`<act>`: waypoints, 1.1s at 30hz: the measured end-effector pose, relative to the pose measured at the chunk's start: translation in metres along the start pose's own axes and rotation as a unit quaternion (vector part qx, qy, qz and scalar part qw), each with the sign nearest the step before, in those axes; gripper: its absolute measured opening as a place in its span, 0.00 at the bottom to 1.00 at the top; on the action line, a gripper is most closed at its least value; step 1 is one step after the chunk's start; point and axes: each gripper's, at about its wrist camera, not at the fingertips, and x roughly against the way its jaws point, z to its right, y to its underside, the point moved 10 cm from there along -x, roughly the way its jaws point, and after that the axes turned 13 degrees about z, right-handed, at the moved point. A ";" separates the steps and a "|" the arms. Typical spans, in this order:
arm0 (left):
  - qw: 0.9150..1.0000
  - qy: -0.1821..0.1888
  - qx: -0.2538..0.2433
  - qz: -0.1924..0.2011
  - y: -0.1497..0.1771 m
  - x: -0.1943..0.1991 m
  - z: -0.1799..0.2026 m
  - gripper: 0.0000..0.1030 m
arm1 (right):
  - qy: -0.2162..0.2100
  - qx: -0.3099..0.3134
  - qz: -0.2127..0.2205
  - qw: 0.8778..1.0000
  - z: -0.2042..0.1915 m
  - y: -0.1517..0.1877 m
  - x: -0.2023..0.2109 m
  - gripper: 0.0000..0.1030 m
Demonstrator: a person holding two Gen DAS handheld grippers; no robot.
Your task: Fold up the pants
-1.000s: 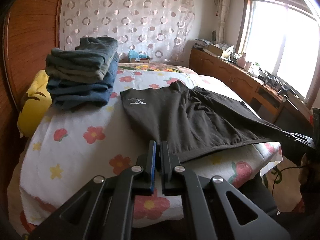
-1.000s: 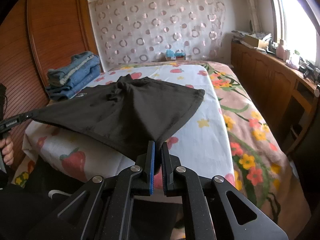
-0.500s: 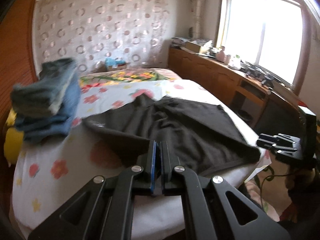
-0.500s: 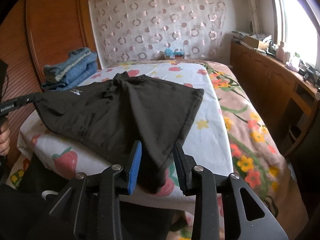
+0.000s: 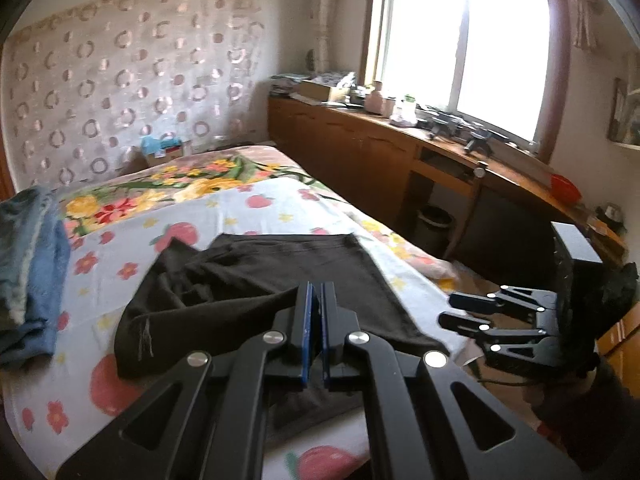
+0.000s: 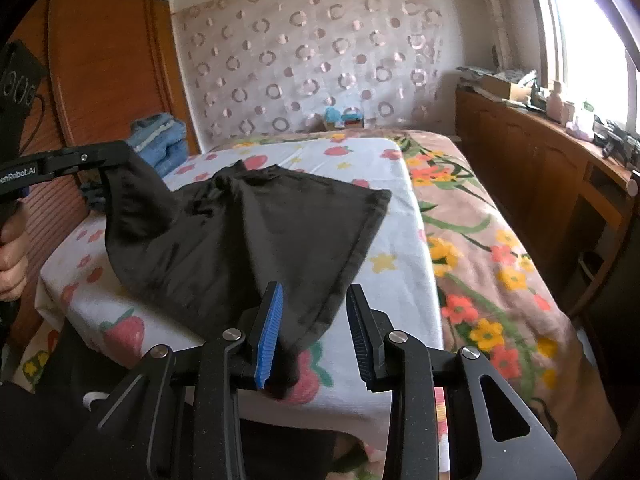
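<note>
While the left hand-held gripper [image 5: 319, 300] is pinching a corner of the black pants [image 6: 256, 236] and holding it lifted off the bed [image 6: 404, 280], the right hand-held gripper [image 6: 314, 332] is sitting with fingers apart, gripping nothing. Pants are lying spread across the floral sheet, their near corner hanging between the right fingers.

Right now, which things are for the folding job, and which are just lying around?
For the job:
- black pants
- left gripper, shut on the pants
- right gripper, fingers open
- bed they lie on

Just lying about:
- stack of folded jeans
- wooden counter with clutter under the window
- small box by the curtain
</note>
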 end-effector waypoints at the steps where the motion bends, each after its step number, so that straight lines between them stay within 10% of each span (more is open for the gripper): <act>1: 1.000 0.001 -0.003 0.000 -0.001 -0.001 0.003 0.00 | 0.000 -0.001 0.001 1.000 0.001 0.000 0.001 0.31; 15: 0.998 -0.059 -0.003 -0.007 0.015 0.009 -0.032 0.33 | 0.001 -0.005 -0.007 1.000 0.007 -0.001 -0.002 0.32; 33: 0.992 -0.122 0.019 -0.002 0.060 0.003 -0.090 0.34 | -0.001 0.025 -0.088 0.996 0.047 -0.045 -0.112 0.31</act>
